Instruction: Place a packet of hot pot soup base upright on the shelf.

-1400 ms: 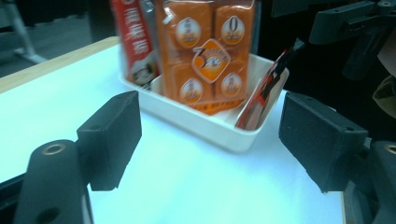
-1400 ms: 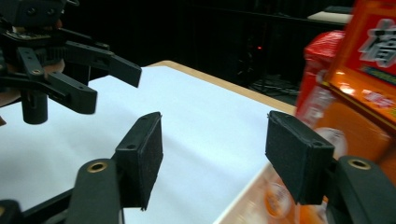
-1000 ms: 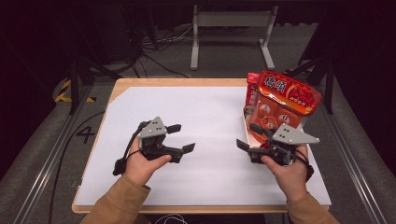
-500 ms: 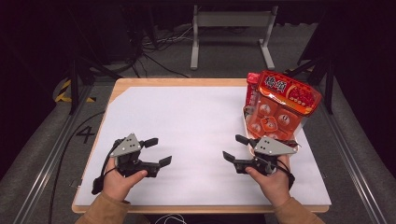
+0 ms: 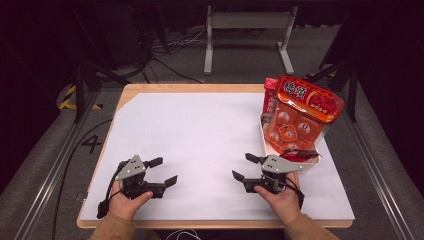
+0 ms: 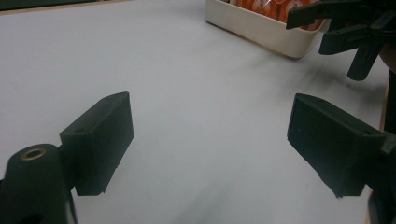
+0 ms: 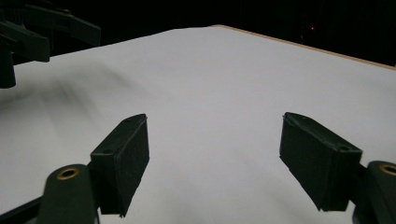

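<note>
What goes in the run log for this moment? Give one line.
left gripper: open, empty | right gripper: open, empty | snack pack: in cream tray, untouched | both near table's front edge

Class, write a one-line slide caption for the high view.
Two open black hand-held tools, left tool and right tool, over white table beside red snack pack.

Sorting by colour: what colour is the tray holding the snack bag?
Cream tray, clearest in the left gripper view.

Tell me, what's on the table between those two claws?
Nothing: the high view shows bare white tabletop between the left claw and the right claw.
</note>
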Demonstrator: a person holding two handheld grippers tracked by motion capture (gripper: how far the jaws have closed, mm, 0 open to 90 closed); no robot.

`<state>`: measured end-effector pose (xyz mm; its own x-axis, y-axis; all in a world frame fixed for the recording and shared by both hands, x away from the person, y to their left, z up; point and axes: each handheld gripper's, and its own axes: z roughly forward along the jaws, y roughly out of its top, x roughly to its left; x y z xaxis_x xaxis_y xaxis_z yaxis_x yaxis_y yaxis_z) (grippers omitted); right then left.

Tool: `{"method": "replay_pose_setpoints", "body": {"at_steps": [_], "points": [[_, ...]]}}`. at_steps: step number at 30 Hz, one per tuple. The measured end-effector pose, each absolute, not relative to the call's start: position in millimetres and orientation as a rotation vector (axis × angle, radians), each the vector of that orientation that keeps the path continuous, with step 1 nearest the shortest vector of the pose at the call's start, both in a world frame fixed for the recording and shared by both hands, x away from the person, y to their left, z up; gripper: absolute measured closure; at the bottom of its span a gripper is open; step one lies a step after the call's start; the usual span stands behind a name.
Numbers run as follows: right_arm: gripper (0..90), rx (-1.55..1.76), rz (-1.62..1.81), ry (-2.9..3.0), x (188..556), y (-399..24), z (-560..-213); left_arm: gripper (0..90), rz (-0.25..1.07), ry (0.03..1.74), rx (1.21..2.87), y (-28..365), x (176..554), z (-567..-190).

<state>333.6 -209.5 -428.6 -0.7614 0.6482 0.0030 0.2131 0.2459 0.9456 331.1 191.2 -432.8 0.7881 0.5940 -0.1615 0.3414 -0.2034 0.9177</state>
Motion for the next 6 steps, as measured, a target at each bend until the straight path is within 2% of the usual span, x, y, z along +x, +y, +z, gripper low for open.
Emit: {"method": "replay_pose_setpoints", "body": {"at_steps": [6], "points": [[24.0, 0.78, 1.532, 2.128, 333.8, -210.1, -427.4, 15.1, 0.269, 0.734, 1.797, 197.1, 332.7, -434.7]]}}
